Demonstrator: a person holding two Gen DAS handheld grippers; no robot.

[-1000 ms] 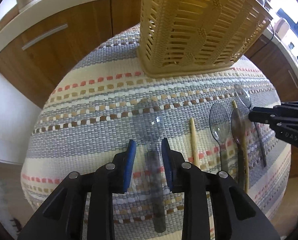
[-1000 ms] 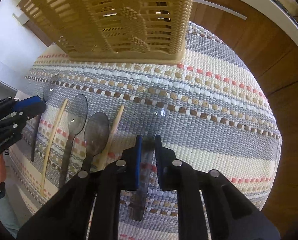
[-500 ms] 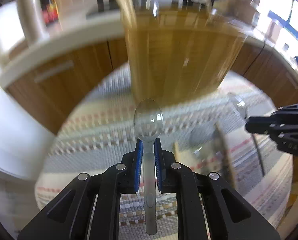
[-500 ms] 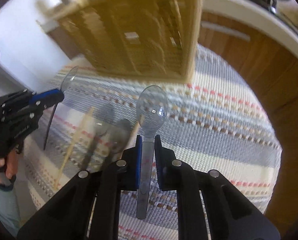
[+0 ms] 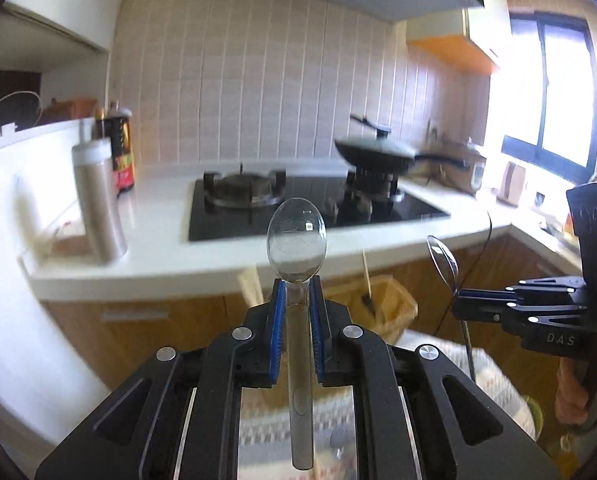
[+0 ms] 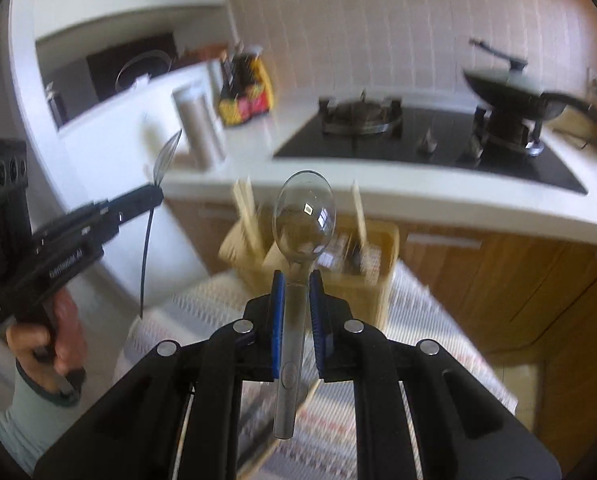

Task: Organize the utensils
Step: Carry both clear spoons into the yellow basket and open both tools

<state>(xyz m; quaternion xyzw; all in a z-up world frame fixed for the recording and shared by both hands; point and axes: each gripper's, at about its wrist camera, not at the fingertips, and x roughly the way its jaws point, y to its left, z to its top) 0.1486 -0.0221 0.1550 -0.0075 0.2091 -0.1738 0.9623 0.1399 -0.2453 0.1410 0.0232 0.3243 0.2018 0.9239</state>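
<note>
My left gripper point(image 5: 296, 285) is shut on the neck of a clear plastic spoon point(image 5: 296, 240), bowl up, held in the air. My right gripper point(image 6: 297, 280) is shut on a second clear spoon point(image 6: 303, 216) the same way. Each wrist view shows the other gripper off to the side: the right gripper point(image 5: 460, 302) with its spoon point(image 5: 442, 258), the left gripper point(image 6: 154, 193) with its spoon point(image 6: 167, 156). Below and ahead stands the yellow slotted basket point(image 6: 374, 280) point(image 5: 390, 304), with wooden chopsticks point(image 6: 244, 212) upright in it, on the striped cloth point(image 6: 418, 320).
Behind the basket runs a white counter point(image 5: 170, 256) over wooden cabinets point(image 6: 498, 280). On it are a black gas hob point(image 5: 298, 200), a lidded pan point(image 5: 374, 152), a steel bottle point(image 5: 98, 200) and a sauce bottle point(image 5: 122, 152). A hand point(image 6: 58, 340) grips the left tool.
The left gripper closed on its spoon. Both grippers rose off the cloth with their spoons and tilted up, so the views now take in the counter and wall.
</note>
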